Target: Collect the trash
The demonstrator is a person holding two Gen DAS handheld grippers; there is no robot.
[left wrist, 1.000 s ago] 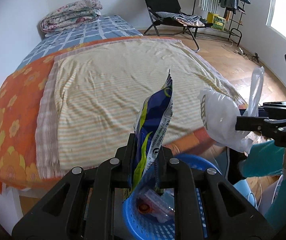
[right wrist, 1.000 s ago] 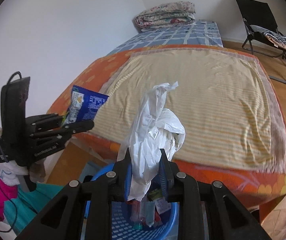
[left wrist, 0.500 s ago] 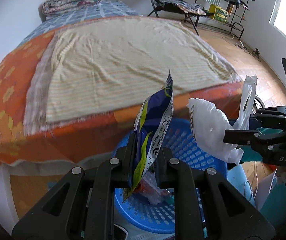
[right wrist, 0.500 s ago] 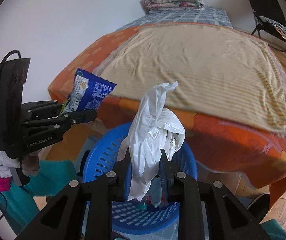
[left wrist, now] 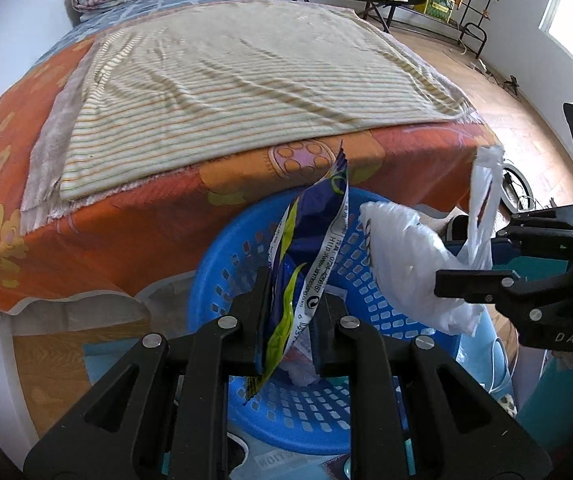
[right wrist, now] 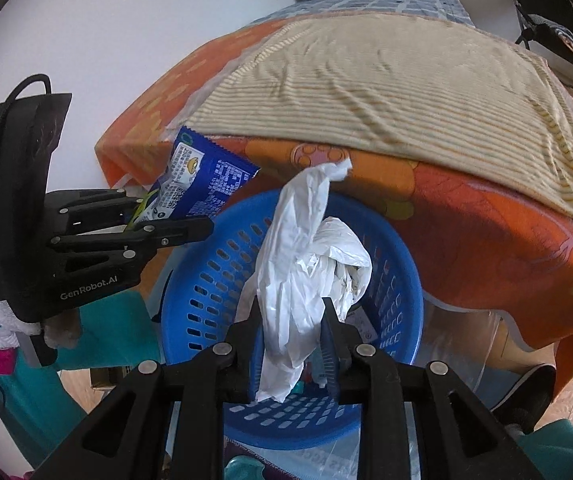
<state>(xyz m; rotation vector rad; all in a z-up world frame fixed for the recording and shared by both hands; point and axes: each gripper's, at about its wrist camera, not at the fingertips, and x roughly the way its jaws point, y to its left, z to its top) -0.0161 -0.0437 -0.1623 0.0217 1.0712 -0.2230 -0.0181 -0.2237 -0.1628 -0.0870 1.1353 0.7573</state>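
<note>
Basket (right wrist: 402, 280) below wrapper (left wrist: 310, 256), bed (left wrist: 246, 72) (behind)

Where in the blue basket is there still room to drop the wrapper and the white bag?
The basket's far and left inner wall is bare, and much of the perforated floor near the front rim shows. Trash already lies low in the middle, under the right gripper shut on the bag. The left gripper holds the wrapper over the left side, so dropping there looks clear.

left gripper (left wrist: 288, 322) clamped on a blue and yellow snack wrapper (left wrist: 310, 256), held upright over a blue perforated basket (left wrist: 222, 256). right gripper (left wrist: 452, 286) at right grips a crumpled white plastic bag (left wrist: 410, 264) above the basket rim. bed with striped blanket (left wrist: 246, 72) behind.
</note>
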